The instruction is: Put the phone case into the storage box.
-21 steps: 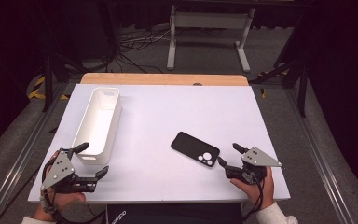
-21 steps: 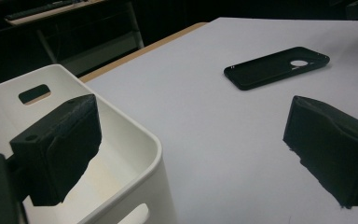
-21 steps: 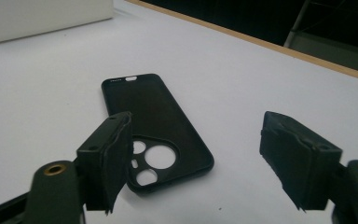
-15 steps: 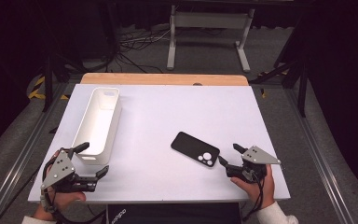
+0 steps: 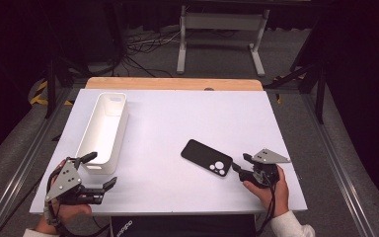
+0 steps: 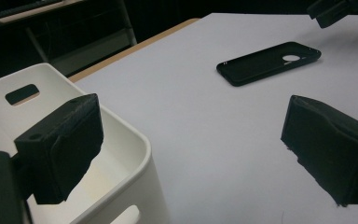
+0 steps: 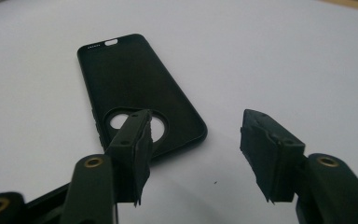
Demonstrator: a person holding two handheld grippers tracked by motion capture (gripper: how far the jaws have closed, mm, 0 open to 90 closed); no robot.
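White bin (image 6: 121, 154) cut off at frame bottom, phone case (image 7: 140, 93) camera hole partly behind claw finger (image 7: 135, 144)

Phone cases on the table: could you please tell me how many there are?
1. The black phone case lies flat on the white table, just ahead of the right gripper. The white bin's inside looks empty.

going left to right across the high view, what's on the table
left tongs → white bin → black phone case → right tongs
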